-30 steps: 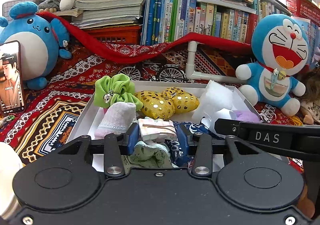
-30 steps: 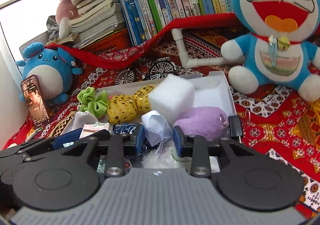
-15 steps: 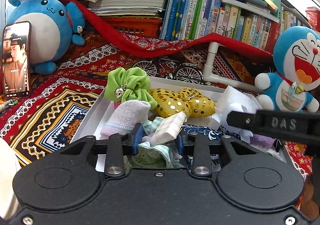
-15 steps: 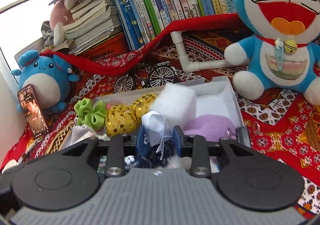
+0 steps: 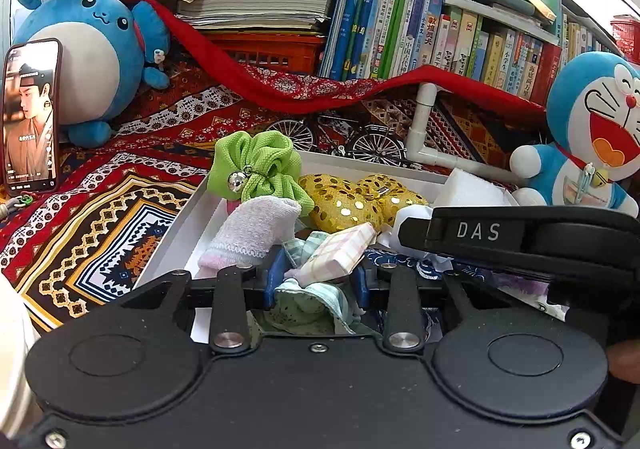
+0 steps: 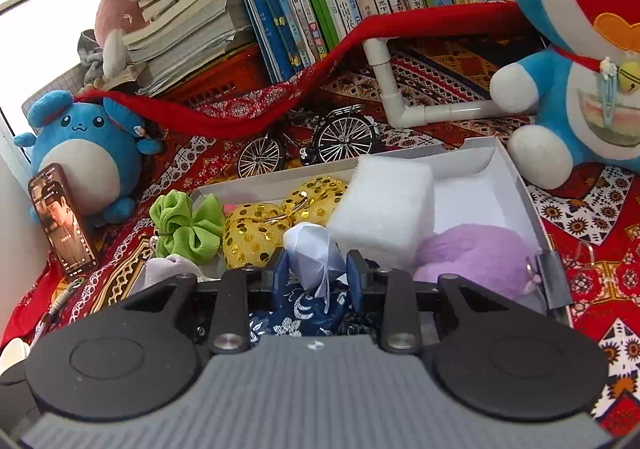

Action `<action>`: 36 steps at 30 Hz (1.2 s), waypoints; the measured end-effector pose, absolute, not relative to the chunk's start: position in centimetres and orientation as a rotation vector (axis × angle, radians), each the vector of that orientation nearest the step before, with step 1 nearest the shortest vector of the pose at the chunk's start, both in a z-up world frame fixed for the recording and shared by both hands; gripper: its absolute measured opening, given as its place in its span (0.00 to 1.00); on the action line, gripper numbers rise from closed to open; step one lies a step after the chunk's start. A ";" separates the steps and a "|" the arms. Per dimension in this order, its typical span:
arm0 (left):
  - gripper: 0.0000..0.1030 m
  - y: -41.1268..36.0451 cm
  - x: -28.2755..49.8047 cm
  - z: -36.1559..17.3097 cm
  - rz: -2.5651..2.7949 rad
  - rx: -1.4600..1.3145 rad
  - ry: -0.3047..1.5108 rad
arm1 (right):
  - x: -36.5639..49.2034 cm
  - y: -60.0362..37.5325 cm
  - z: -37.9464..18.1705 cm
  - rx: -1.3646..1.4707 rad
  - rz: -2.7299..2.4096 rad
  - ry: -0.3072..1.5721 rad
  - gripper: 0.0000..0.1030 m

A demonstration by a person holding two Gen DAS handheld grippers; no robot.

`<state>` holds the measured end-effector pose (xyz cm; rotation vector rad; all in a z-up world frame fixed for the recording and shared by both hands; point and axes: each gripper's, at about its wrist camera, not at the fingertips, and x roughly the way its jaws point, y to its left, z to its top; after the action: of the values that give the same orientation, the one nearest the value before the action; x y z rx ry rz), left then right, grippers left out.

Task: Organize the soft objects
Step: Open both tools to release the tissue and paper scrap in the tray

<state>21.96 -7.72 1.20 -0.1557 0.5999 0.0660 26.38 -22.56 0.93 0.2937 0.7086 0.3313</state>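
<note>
Left gripper (image 5: pixel 318 277): closed on the checked cloth bundle (image 5: pixel 338 254), low at the near end of the white box (image 5: pixel 188 217).
Bundle: long side tilts up to the right, right between the fingers.
Right gripper (image 6: pixel 318 275): closed on the pale blue pouch (image 6: pixel 310 249), over the dark blue flowered cloth (image 6: pixel 298 313).
Nearer arm: each holds its own thing; right arm crosses just beside the left.
Edges: left wall close by the pink sock (image 5: pixel 250 233).
Open room: bare floor at the far right corner, behind the white foam block (image 6: pixel 386 209) and purple plush (image 6: pixel 474 255).
</note>
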 end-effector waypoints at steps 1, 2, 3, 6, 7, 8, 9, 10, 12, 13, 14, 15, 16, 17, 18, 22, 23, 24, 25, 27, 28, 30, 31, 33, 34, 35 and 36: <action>0.32 -7.7 22.0 1.2 0.065 -0.156 0.600 | 26.4 -22.7 0.9 0.304 0.331 0.709 0.36; 0.33 -7.7 22.0 1.2 0.064 -0.156 0.600 | 26.5 -22.7 0.8 0.311 0.332 0.711 0.36; 0.33 -7.7 22.0 1.2 0.063 -0.157 0.601 | 26.4 -22.8 0.8 0.318 0.334 0.709 0.37; 0.39 -7.7 21.9 1.2 0.053 -0.161 0.605 | 26.1 -23.2 1.0 0.349 0.345 0.693 0.40; 0.41 -7.7 21.9 1.2 0.047 -0.164 0.607 | 26.0 -23.4 1.1 0.355 0.347 0.689 0.41; 0.42 -7.7 21.8 1.2 0.044 -0.167 0.607 | 25.9 -23.5 1.2 0.360 0.348 0.687 0.43; 0.44 -7.7 21.8 1.3 0.042 -0.170 0.608 | 25.8 -23.6 1.3 0.361 0.350 0.684 0.43; 0.45 -7.7 21.7 1.4 0.039 -0.173 0.609 | 25.7 -23.7 1.5 0.362 0.352 0.682 0.45; 0.50 -7.7 21.6 1.5 0.030 -0.179 0.609 | 25.4 -24.0 1.7 0.368 0.360 0.675 0.52; 0.54 -7.7 21.5 1.5 0.023 -0.180 0.609 | 25.3 -24.1 1.9 0.371 0.367 0.672 0.58; 0.55 -7.8 21.4 1.6 0.016 -0.179 0.610 | 25.1 -24.2 2.0 0.374 0.375 0.668 0.58; 0.58 -7.8 21.2 1.7 0.009 -0.178 0.610 | 24.8 -24.4 2.2 0.375 0.381 0.662 0.58; 0.62 -7.8 21.0 1.9 0.004 -0.179 0.608 | 24.5 -24.5 2.4 0.374 0.386 0.655 0.59; 0.63 -7.8 20.8 2.0 0.000 -0.181 0.605 | 24.2 -24.7 2.5 0.375 0.388 0.648 0.59; 0.67 -7.8 20.6 2.2 -0.004 -0.182 0.601 | 23.9 -24.9 2.7 0.375 0.389 0.640 0.60; 0.73 -7.9 19.8 3.0 -0.023 -0.181 0.583 | 22.8 -25.7 3.6 0.370 0.390 0.606 0.63; 0.74 -7.9 19.5 3.3 -0.030 -0.181 0.577 | 22.4 -25.9 3.9 0.363 0.390 0.596 0.63; 0.77 -7.9 19.3 3.5 -0.037 -0.181 0.573 | 22.1 -26.1 4.3 0.354 0.390 0.583 0.64; 0.79 -7.8 19.1 3.8 -0.044 -0.181 0.570 | 21.7 -26.3 4.6 0.345 0.390 0.570 0.64; 0.82 -7.7 18.5 4.3 -0.059 -0.185 0.563 | 20.8 -26.7 5.3 0.328 0.388 0.542 0.66; 0.83 -7.7 18.2 4.6 -0.068 -0.189 0.560 | 20.3 -26.9 5.6 0.321 0.384 0.528 0.69; 0.85 -7.5 17.5 5.1 -0.087 -0.195 0.554 | 19.3 -27.3 6.2 0.310 0.377 0.500 0.74; 0.86 -7.5 17.1 5.4 -0.099 -0.196 0.549 | 18.8 -27.5 6.5 0.302 0.376 0.484 0.77; 0.89 -7.5 16.3 6.0 -0.120 -0.187 0.536 | 17.7 -27.7 7.1 0.281 0.368 0.456 0.83; 0.90 -7.5 15.9 6.3 -0.128 -0.178 0.530 | 17.1 -27.8 7.4 0.267 0.363 0.442 0.86; 0.90 -7.6 15.4 6.6 -0.134 -0.169 0.524 | 16.5 -27.8 7.7 0.252 0.356 0.429 0.87; 0.90 -7.6 14.9 6.9 -0.139 -0.161 0.517 | 15.9 -27.8 7.9 0.236 0.348 0.416 0.88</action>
<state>14.92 -7.64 6.89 -0.1608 0.5174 -0.1393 15.94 -27.83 7.95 0.2357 0.4159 0.3476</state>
